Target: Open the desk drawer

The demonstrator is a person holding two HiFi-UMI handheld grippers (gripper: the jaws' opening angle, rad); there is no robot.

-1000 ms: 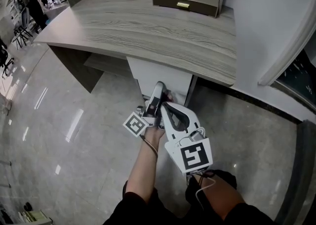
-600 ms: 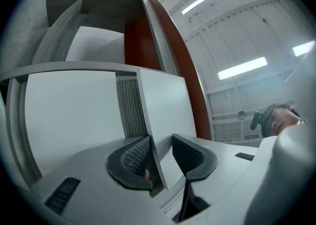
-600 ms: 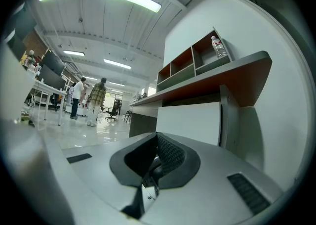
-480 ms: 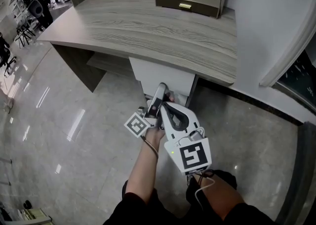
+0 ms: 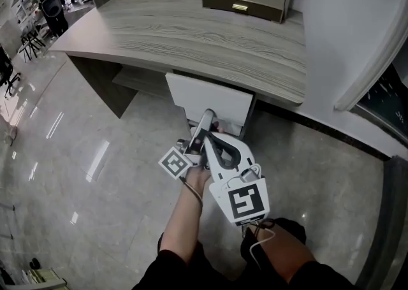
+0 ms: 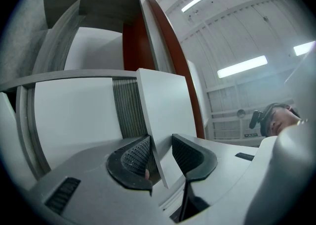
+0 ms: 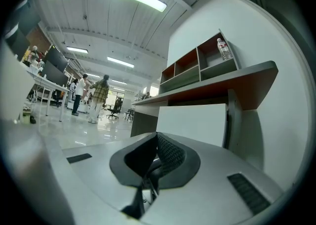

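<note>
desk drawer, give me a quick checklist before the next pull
1. Grip: ok, the left gripper has the edge of the drawer front between its jaws.
2. Spare hand: ok, the right gripper has its jaws together and holds nothing.
3. Drawer started: ok, its front stands out from the cabinet.
4. Drawer contents: cannot tell, the inside is not in view.

1. We see a glossy floor [image 5: 76, 155].
2. We see people [image 7: 101, 95] standing far off, near office chairs [image 7: 117, 106].
3. We see a bottle [image 7: 224, 49] in the shelf unit's [image 7: 185, 68] upper right compartment.
</note>
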